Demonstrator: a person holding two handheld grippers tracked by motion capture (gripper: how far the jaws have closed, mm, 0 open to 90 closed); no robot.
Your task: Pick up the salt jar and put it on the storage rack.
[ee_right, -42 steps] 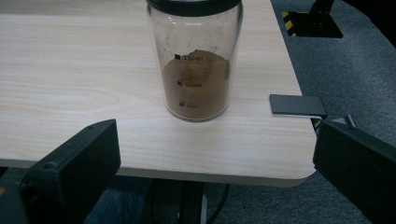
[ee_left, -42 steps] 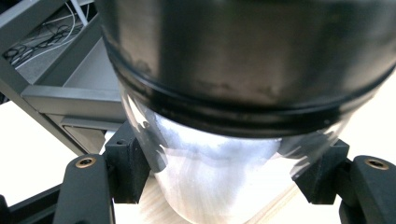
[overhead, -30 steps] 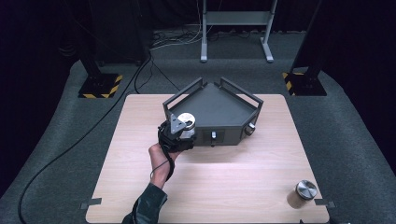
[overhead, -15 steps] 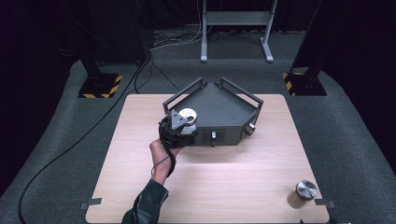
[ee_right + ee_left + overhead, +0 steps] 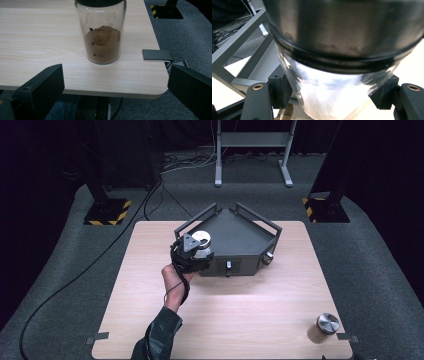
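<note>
High view, taken left to right: the left tongs (image 5: 195, 251), carried by a hand (image 5: 174, 276) in a dark sleeve, sit at the left front corner of a dark grey five-sided metal tray (image 5: 235, 227) with raised rail handles, on the far middle of the pale wood surface (image 5: 150, 295). The tongs are clamped on a glass jar with a metal lid (image 5: 201, 243), which appears to sit just over or on that corner of the tray; whether its base already rests there cannot be told. Left gripper view: both black pads (image 5: 280, 88) press the clear glass wall of the jar (image 5: 329, 95), white contents visible below the dark steel lid band, with the tray's grey rail (image 5: 237, 47) just behind at left. Further right on the surface, near the front right corner and well apart from the tray, stands a second jar with brown powder (image 5: 323, 327), upright, lid on. Right gripper view: the right tongs (image 5: 117, 92) stand wide apart and empty, level with the surface edge, facing that brown-powder jar (image 5: 101, 32), which shows printed volume marks and is not touched. Status, as a judgement: first jar grasped and brought to the tray, release outstanding; second jar not yet picked up, its grasp and transfer to the tray remaining.
</note>
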